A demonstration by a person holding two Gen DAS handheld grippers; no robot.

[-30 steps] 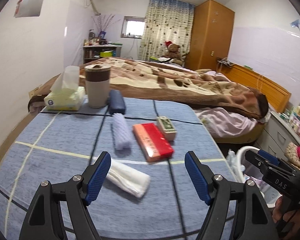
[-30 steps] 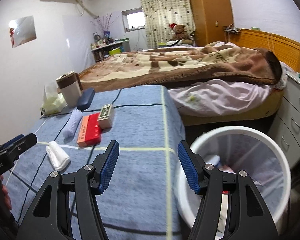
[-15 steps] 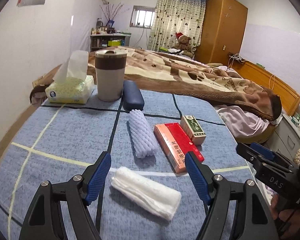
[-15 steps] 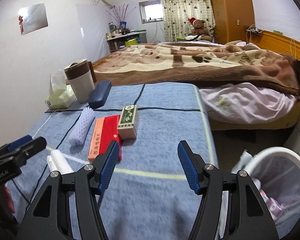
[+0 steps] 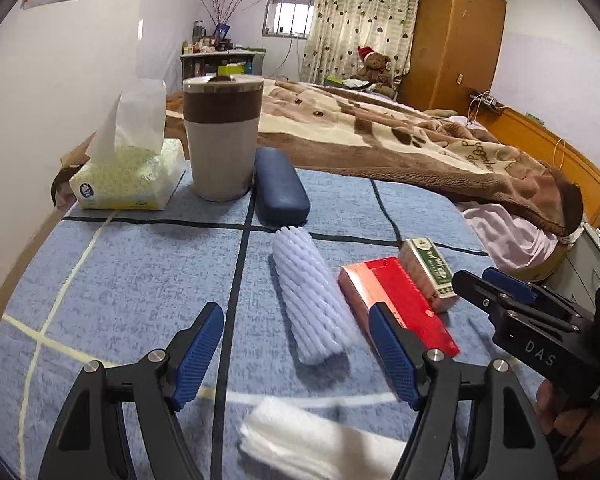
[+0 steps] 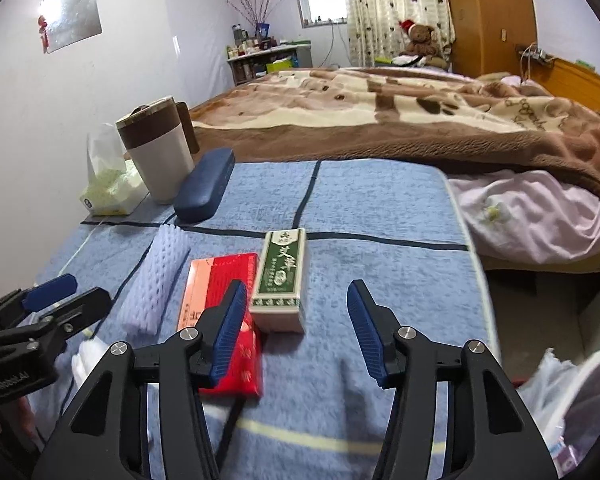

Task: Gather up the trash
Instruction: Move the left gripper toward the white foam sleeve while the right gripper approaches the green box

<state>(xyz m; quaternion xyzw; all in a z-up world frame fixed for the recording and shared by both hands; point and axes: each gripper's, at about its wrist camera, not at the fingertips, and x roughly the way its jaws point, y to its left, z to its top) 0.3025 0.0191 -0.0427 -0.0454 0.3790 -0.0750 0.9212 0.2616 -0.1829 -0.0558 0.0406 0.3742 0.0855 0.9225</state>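
**Trash pickup on the blue towel table, grippers closing in**

Bedroom setup: blue towel-covered table [image 6: 380, 208] beside a bed with a brown blanket [image 6: 400, 120]. Left gripper [image 5: 296, 354] hangs open and empty over the white foam net sleeve [image 5: 314, 300], with a crumpled white tissue wad [image 5: 316, 446] just below it. That sleeve looks feather-light and squishy, so pinching across its middle should work. Right gripper [image 6: 296, 330] has just been narrowing its jaws, nothing pressed between them yet; the green box [image 6: 281, 280] sits right ahead, touching the red box [image 6: 220, 316]. Light stiff cardboard, best taken across the narrow sides. White bin [image 6: 580, 412] waits at the table's right edge.
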